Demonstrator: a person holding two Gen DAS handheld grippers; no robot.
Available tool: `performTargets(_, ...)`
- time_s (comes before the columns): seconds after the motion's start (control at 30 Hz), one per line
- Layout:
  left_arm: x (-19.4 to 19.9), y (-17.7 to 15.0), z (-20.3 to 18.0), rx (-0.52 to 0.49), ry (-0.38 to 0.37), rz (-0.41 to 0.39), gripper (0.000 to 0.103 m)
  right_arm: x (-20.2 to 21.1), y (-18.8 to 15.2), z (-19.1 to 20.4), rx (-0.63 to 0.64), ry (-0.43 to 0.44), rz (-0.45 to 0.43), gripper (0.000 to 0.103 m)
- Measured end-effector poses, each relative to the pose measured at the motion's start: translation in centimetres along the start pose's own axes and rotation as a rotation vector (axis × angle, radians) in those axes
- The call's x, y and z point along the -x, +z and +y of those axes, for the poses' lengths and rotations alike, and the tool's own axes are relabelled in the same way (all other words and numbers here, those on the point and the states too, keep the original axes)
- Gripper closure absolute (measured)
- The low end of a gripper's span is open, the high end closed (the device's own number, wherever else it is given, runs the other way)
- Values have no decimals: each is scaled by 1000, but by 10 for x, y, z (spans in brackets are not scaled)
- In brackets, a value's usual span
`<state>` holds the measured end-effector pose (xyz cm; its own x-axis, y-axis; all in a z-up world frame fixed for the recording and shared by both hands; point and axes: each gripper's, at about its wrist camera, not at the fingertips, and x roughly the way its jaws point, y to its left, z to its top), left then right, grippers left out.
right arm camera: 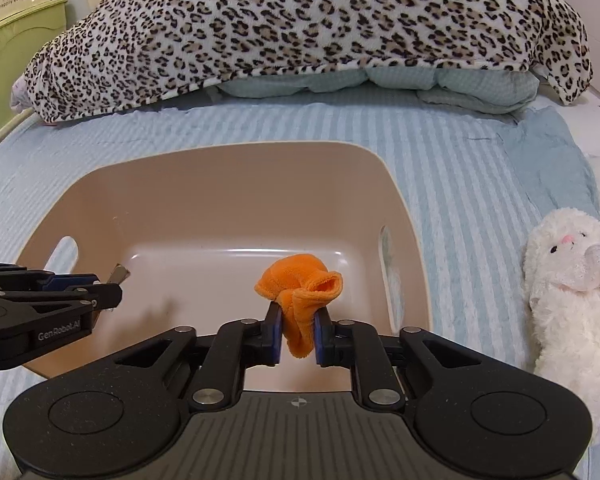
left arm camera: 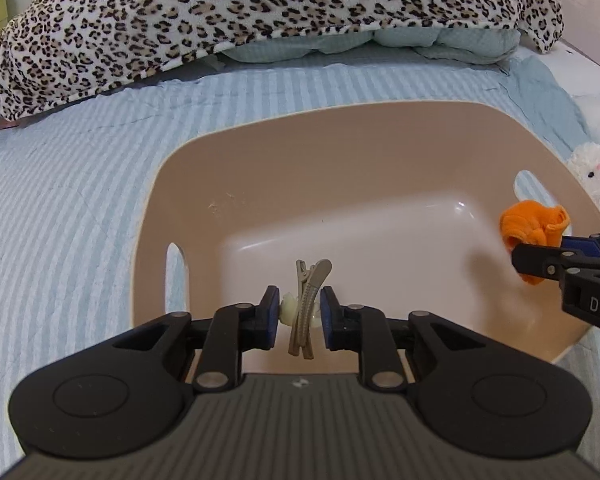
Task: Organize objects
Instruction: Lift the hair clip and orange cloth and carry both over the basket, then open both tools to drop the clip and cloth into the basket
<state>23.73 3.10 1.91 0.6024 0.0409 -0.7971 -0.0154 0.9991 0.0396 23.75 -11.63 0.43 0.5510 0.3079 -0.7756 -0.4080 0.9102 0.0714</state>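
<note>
Item: beige plastic basket with handle slots (left arm camera: 260,152), on blue-striped bed cover (left arm camera: 60,200).
Left hand-held gripper (left arm camera: 300,316): fingers slightly apart, grey metal hair clip (left arm camera: 306,304) loose between them, over basket.
Right hand-held gripper (right arm camera: 298,338): clamped on orange fleece cloth (right arm camera: 300,292), over basket.
Advice: lower both near basket floor, release clear of rim.

Taupe hair clip (left arm camera: 306,308) upright, crumpled orange cloth (right arm camera: 300,300) — both above beige basin (left arm camera: 300,152).

Home bedroom: bed with blue striped quilt (right arm camera: 460,168), leopard-print blanket (right arm camera: 300,28) heaped over pale green bedding (right arm camera: 380,80), white plush bunny (right arm camera: 568,276), green furniture (right arm camera: 20,40) at left, beige plastic basin (right arm camera: 220,200) on quilt.
</note>
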Motion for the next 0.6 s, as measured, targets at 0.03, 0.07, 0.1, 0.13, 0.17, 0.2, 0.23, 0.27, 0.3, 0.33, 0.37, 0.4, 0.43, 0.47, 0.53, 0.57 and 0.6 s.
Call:
performTargets(0.03, 7, 1, -1, -8, -1, -13, 69, 2, 0, 0, -3, 3, -4, 69)
performTargets(0.07, 15, 2, -2, -16, -1, -27, 54, 6, -1, 0, -6, 6, -12, 67)
performTargets(0.1, 24, 2, -3, -19, 6, -43, 44, 12, -2, 0, -7, 7, -25, 60)
performTargets(0.13, 34, 3, -3, -19, 16, -66, 29, 18, -1, 0, -3, 5, -40, 53)
performTargets(0.17, 44, 3, -3, -20, 24, -94, 24, 26, -1, 1, 2, 1, -58, 49)
performTargets(0.2, 53, 3, -3, -23, 26, -116, 23, 34, -1, 1, 5, -2, -75, 41)
performTargets(0.23, 61, 2, -2, -26, 23, -127, 23, 41, -1, 1, 6, -2, -86, 35)
performTargets(0.27, 69, 2, -2, -29, 21, -133, 22, 49, -1, 0, 5, 2, -94, 32)
performTargets(0.3, 75, 1, -1, -28, 19, -137, 22, 56, -1, -1, 1, 5, -100, 29)
performTargets(0.33, 81, 0, 0, -28, 17, -139, 21, 64, -2, -2, -2, 8, -107, 25)
performTargets(0.37, 86, -2, 1, -26, 17, -140, 18, 72, -4, -3, -3, 9, -113, 23)
performTargets(0.4, 91, -5, 2, -22, 17, -143, 17, 79, -5, -4, -4, 9, -117, 19)
performTargets(0.43, 96, -9, 3, -18, 16, -145, 16, 87, -8, -5, -4, 7, -119, 12)
performTargets(0.47, 101, -12, 4, -17, 15, -145, 16, 93, -10, -6, -3, 5, -121, 9)
performTargets(0.53, 109, -21, 5, -22, 10, -139, 16, 104, -17, -8, 7, -2, -120, 4)
performTargets(0.57, 112, -26, 5, -25, 9, -136, 16, 108, -21, -8, 14, -7, -116, 3)
performTargets(0.6, 115, -30, 5, -28, 10, -132, 16, 112, -25, -10, 21, -13, -107, 2)
